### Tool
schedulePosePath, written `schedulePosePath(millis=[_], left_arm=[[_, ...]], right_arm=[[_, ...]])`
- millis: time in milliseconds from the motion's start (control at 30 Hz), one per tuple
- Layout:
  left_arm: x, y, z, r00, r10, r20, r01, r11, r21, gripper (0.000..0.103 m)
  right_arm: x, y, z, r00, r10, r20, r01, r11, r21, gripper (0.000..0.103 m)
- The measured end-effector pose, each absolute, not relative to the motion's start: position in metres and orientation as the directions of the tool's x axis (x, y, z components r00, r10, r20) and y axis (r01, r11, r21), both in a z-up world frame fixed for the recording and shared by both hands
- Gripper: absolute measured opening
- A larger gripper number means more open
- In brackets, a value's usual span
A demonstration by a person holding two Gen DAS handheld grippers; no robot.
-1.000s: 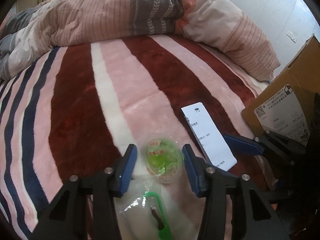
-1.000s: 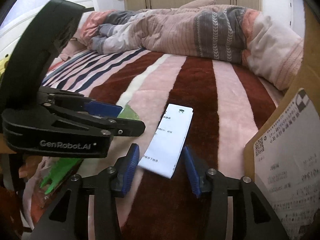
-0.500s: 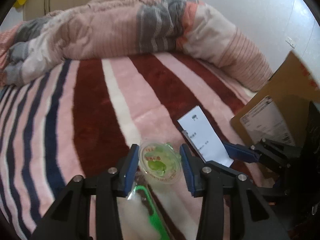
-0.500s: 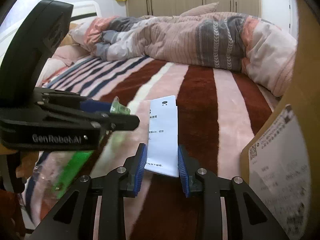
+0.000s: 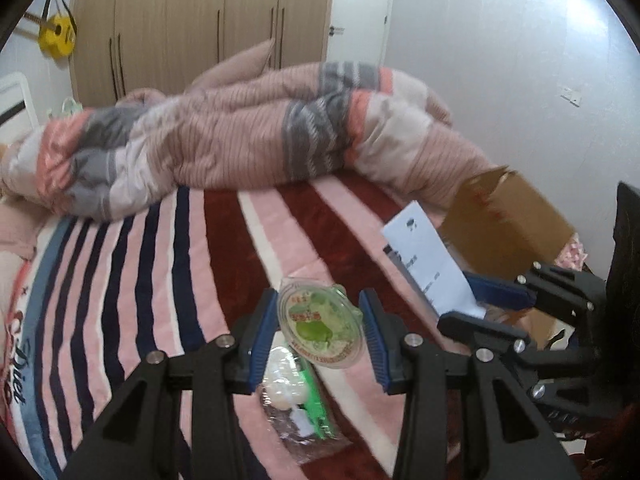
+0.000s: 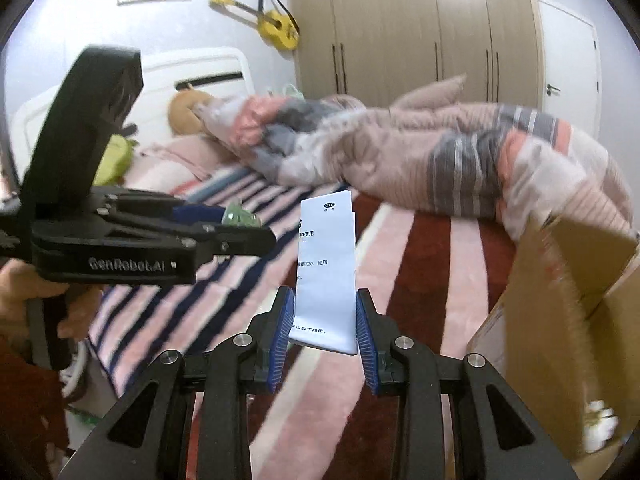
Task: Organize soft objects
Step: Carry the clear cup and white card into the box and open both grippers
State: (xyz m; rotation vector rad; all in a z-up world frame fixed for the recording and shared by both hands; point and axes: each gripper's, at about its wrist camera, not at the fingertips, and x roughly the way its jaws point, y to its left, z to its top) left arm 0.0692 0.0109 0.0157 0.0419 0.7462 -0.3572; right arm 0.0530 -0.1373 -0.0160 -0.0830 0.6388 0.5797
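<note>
My left gripper is shut on a clear round cup with green jelly and holds it above the striped blanket. My right gripper is shut on a folded white paper leaflet and holds it upright in the air. The leaflet also shows in the left wrist view, with the right gripper's fingers at the right. The left gripper shows at the left of the right wrist view.
An open cardboard box stands at the right; it also shows in the left wrist view. A clear bag with a green strip lies on the blanket under the left gripper. A crumpled duvet lies across the far bed. Wardrobes stand behind.
Both grippers closed on their objects and lifted them off the blanket. The cup and the leaflet rose, and the views tilted up toward the wardrobes and the box.
</note>
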Motion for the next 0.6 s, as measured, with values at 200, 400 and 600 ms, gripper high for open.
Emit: schedulePosePath(millis=[200,400,600], left_arm=[[0.051,-0.038,0.059,0.684,-0.370,-0.628,0.415,0.906,-0.082,0.039],[0.058,-0.113,0.082,0.638,-0.456,-0.620,0.524,0.848,-0.083,0.039],[0.071,-0.179,0.081,0.576,-0.501,-0.646,0.604,0.793,-0.076,0.039]], right_arm=[[0.032,-0.174,0.038,0.661,0.535,-0.527,-0.562,0.817,0.124,0.027],[0.024,-0.238,0.066,0.690,0.519,-0.505,-0.534,0.836,0.129,0.027],[0.030,-0.309,0.066,0.716,0.451,-0.533,-0.456,0.880,0.132,0.027]])
